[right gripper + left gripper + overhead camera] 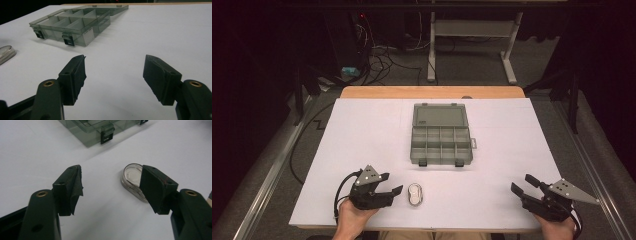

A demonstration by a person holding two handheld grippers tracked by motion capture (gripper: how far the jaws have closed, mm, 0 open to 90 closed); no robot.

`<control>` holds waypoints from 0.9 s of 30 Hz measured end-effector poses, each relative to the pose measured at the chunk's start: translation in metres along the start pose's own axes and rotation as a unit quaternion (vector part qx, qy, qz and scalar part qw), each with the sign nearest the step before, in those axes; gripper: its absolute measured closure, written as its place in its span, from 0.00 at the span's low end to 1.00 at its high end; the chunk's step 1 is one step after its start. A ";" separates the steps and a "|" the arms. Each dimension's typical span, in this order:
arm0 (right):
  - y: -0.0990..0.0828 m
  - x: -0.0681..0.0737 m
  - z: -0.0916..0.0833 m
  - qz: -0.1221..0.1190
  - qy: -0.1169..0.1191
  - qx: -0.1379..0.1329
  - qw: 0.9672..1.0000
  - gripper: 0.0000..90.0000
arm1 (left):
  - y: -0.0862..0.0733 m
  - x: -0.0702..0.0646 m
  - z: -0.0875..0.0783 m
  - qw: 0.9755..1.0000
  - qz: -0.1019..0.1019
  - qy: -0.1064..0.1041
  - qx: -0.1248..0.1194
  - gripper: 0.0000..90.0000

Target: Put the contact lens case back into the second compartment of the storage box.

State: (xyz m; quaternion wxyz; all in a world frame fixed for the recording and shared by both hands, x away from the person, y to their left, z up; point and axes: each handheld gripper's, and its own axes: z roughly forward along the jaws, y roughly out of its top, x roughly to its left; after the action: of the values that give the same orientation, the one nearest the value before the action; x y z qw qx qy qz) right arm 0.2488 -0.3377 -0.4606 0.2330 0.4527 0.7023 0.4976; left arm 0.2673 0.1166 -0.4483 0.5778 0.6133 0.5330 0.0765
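Observation:
A grey see-through compartment box [441,135] lies open at the table's middle, its lid folded back toward the far side; its compartments look empty. A small oval clear case [415,194] rests on the white table nearer the front edge. My left gripper [393,183] stands open just left of that case, held in a hand. In the left gripper view the oval case [132,177] sits partly behind the right jaw, and the box [100,130] is beyond. My right gripper [523,184] stands open at the front right, with nothing between its jaws. The right gripper view shows the box [72,23] and the case's edge [6,53].
The white sheet [362,130] covers a wooden table [432,92]. Beyond it are desk legs [509,55] and cables [382,60] on a dark floor. Metal rails [267,170] run along both sides of the table.

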 end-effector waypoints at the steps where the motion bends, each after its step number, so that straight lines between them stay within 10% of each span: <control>1: 0.000 0.000 0.000 0.000 0.000 0.000 1.000 0.39 | 0.000 -0.001 0.001 1.000 0.001 -0.001 0.006 0.39; 27: 0.000 0.000 0.000 0.000 0.002 0.001 1.000 0.39 | -0.017 -0.028 0.027 0.995 0.003 0.003 0.097 0.33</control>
State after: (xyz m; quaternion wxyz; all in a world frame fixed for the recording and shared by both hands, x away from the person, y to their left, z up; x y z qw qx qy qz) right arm 0.2488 -0.3381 -0.4607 0.2312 0.4519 0.7030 0.4981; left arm 0.2649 0.0752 -0.4563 0.5141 0.6676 0.5379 0.0275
